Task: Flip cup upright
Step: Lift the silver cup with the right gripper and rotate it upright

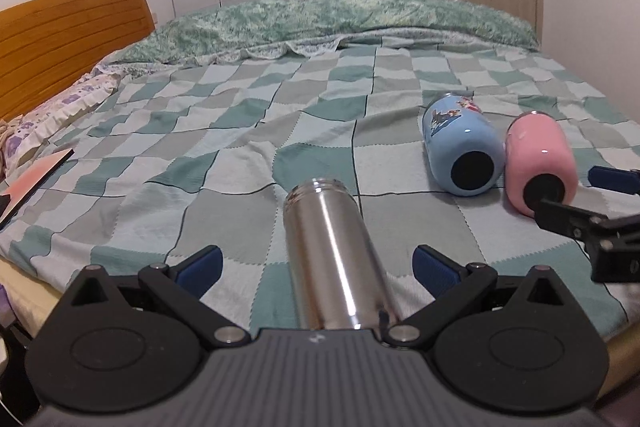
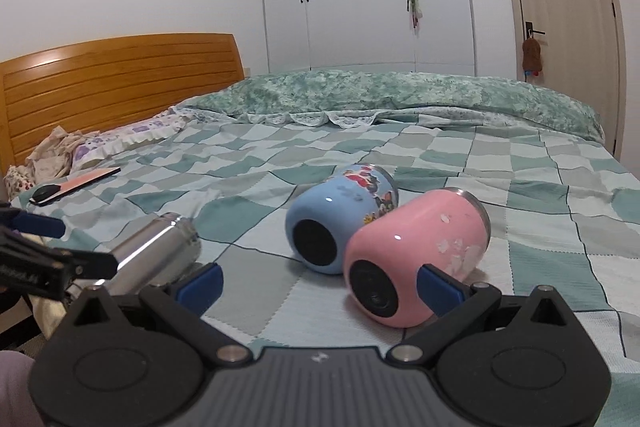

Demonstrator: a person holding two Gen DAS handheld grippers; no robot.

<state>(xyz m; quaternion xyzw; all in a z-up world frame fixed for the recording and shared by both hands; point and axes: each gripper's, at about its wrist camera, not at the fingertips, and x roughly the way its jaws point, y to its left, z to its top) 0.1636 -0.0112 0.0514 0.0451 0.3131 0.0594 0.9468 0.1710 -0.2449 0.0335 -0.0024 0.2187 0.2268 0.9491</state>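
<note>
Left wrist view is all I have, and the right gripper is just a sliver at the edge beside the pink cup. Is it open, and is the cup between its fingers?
Observer: The right gripper is open. The pink cup lies on its side with its base toward that camera, close to the right-hand finger and not centred in the gap.
Operator: Is that finger touching it?
Observer: Its blue pad overlaps the cup's side in the picture. I cannot tell if they touch.
Operator: Where does the mouth point?
Observer: Away from the gripper and slanted to the right. The steel rim shows at the far end.
Operator: Any marking to recognise it by?
Observer: There are white petal-like patches on its side.
</note>
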